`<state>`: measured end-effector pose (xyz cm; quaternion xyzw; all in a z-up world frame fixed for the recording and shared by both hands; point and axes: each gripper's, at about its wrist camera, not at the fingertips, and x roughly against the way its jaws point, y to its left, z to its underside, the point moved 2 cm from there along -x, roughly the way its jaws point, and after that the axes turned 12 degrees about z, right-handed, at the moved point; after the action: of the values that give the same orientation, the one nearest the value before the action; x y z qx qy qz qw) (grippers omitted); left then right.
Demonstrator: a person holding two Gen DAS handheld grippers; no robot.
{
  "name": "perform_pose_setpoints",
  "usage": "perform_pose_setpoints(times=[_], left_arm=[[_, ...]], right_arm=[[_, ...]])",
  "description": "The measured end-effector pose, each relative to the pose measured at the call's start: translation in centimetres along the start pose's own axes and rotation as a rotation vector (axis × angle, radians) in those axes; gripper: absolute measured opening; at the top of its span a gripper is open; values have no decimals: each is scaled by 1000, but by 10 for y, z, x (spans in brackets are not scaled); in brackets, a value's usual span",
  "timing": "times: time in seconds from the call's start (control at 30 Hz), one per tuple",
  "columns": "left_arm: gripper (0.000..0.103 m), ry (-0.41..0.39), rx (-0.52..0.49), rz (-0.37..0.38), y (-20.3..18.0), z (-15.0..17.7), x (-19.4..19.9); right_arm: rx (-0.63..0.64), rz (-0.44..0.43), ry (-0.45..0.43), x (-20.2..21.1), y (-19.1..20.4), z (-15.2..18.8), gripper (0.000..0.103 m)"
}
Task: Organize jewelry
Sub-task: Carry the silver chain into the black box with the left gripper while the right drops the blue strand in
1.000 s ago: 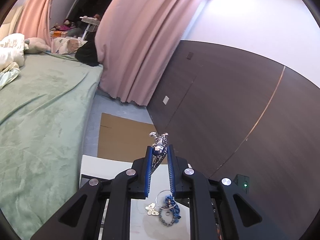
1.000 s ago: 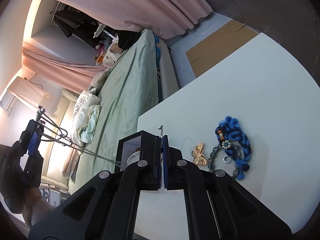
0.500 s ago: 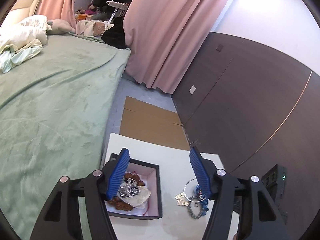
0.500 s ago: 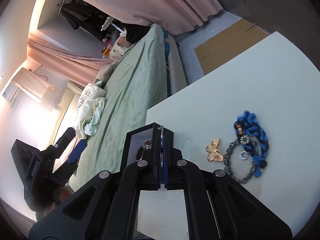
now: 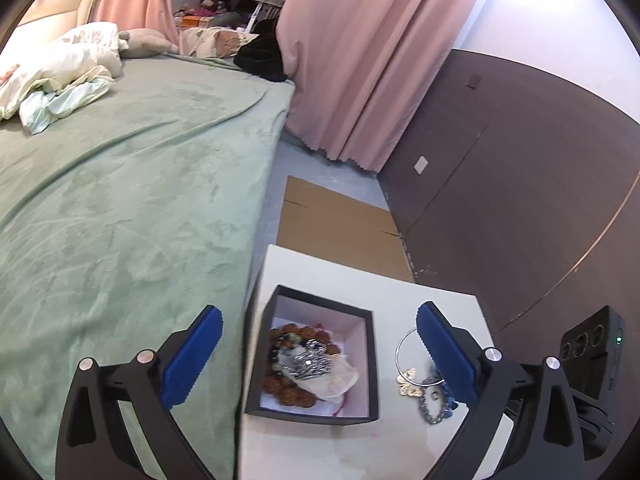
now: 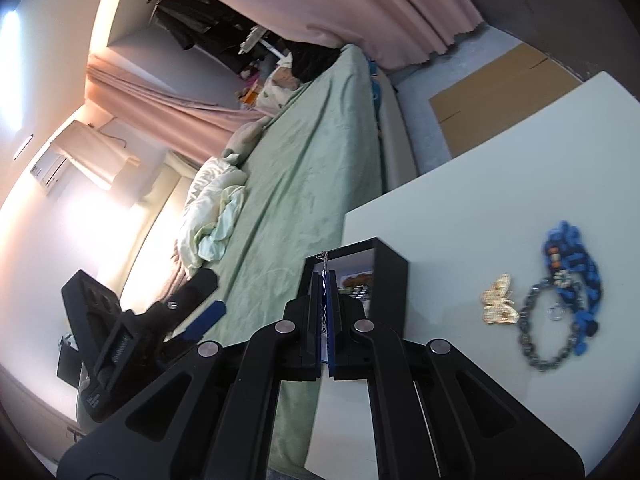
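Below your left claw (image 5: 316, 354) sits the black box (image 5: 370, 364), its pale lining showing, near the table (image 5: 360, 280) edge that faces the bed (image 5: 120, 200). Your left claw's jaws have just been opening and now stand wide, with nothing between the blue pads (image 5: 192, 360); the box lies framed between them, lower in the left wrist view and apart from both fingers. Inside the box a silver chain (image 5: 310, 364) rests in a heap on top of brown beads (image 5: 286, 394) and a pale pouch (image 5: 336, 382).

Right of the box, on the bare table, lie a thin silver ring (image 5: 408, 354), a gold butterfly brooch (image 5: 406, 386) and a grey chain (image 5: 434, 410) with blue cord; your right-hand finger partly covers them. In the right wrist view the same group is clearer: the gold butterfly brooch (image 6: 498, 300), the grey chain (image 6: 536, 332) looped beside it, and the blue cord (image 6: 576, 276) touching the chain's far side, all well apart from the box (image 6: 390, 276).

Your right claw (image 6: 324, 304) is pressed closed on a thin metal chain (image 6: 324, 264), whose end pokes up past the pad tips. That claw points at the near corner of the box. Your left claw (image 6: 208, 316) appears at the left of this view, over the bed side.
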<state>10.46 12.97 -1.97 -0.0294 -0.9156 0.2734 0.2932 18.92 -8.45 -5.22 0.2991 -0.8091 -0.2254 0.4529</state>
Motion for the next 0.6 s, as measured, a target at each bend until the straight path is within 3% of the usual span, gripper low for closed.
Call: perform_pose_setpoints(times=[0.3, 0.37, 0.4, 0.5, 0.6], left_arm=[[94, 41, 66, -47, 29, 3, -1], [94, 52, 72, -50, 31, 4, -2], [94, 54, 72, -50, 32, 4, -3], [94, 57, 64, -44, 30, 5, -3], [94, 58, 55, -38, 25, 5, -3]], right_arm=[[0, -10, 43, -26, 13, 6, 4], [8, 19, 74, -37, 13, 8, 21], [14, 52, 95, -45, 12, 9, 34], [5, 124, 89, -46, 4, 11, 37], [4, 129, 60, -36, 0, 10, 52]])
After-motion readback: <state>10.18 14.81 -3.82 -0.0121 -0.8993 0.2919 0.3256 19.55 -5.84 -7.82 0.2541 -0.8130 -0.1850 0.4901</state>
